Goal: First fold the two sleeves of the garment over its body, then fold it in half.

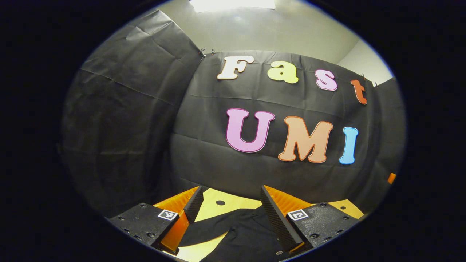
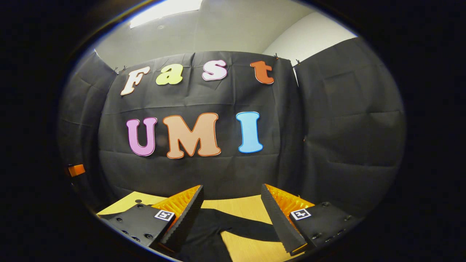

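A black cloth wall closes the booth on all sides of you, and a pale wooden surface (image 1: 213,207) sits low in front.

In the left gripper view, your left hand-held gripper (image 1: 230,203) hangs above the surface with its jaws spread wide and nothing between them. The dark garment (image 1: 247,231) lies flat below it, with 1 sleeve (image 1: 204,229) reaching out toward the left finger.

In the right gripper view, your right hand-held gripper (image 2: 232,203) is equally wide open and empty. The garment's other sleeve (image 2: 247,225) stretches across the wood toward the right finger, apart from the body.

Both sleeves look unfolded, so the task seems barely begun. The risk is pinching 2 layers at once: dark cloth hides its edges, and a deep bite could drag the body along with the sleeve.
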{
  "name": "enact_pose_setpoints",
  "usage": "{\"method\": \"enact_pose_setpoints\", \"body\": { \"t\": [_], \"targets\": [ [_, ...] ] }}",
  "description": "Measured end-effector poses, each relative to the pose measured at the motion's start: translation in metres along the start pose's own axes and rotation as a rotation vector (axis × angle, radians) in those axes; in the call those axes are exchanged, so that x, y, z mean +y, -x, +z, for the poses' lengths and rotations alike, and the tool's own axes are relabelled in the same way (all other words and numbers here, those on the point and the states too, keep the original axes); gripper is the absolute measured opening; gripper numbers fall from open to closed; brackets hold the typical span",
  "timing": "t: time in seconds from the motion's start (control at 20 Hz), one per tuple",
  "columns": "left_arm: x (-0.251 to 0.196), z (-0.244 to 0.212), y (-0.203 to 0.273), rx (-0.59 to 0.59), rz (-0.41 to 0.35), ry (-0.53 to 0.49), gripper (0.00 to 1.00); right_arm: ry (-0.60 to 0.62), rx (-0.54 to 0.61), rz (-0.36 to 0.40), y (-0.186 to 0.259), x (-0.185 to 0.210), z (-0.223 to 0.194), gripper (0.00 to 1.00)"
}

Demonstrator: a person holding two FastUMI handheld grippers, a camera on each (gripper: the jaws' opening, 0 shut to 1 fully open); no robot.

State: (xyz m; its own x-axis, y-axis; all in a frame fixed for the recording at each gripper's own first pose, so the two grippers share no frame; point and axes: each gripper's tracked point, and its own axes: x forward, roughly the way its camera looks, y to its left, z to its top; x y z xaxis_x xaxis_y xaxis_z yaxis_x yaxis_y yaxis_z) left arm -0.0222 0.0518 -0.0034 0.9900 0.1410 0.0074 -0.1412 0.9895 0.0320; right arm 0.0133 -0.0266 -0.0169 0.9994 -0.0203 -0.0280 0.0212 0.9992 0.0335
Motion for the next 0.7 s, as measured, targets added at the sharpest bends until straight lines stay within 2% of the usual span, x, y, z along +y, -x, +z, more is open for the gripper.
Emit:
{"method": "enact_pose_setpoints", "body": {
  "t": [0.3, 0.5, 0.7],
  "targets": [
    [-0.001, -0.002, 0.0, 0.012, -0.002, 0.007, 0.92, 0.023, 0.005, -0.031, -0.002, -0.016, -0.004, 0.99],
    [0.001, -0.003, 0.0, 0.022, 0.012, 0.004, 0.93, 0.041, 0.046, -0.082, -0.009, -0.039, -0.028, 0.99],
    [0.004, -0.007, -0.002, 0.037, 0.036, -0.008, 0.92, 0.083, 0.138, -0.146, -0.018, -0.073, -0.069, 0.99]
  ]
}}
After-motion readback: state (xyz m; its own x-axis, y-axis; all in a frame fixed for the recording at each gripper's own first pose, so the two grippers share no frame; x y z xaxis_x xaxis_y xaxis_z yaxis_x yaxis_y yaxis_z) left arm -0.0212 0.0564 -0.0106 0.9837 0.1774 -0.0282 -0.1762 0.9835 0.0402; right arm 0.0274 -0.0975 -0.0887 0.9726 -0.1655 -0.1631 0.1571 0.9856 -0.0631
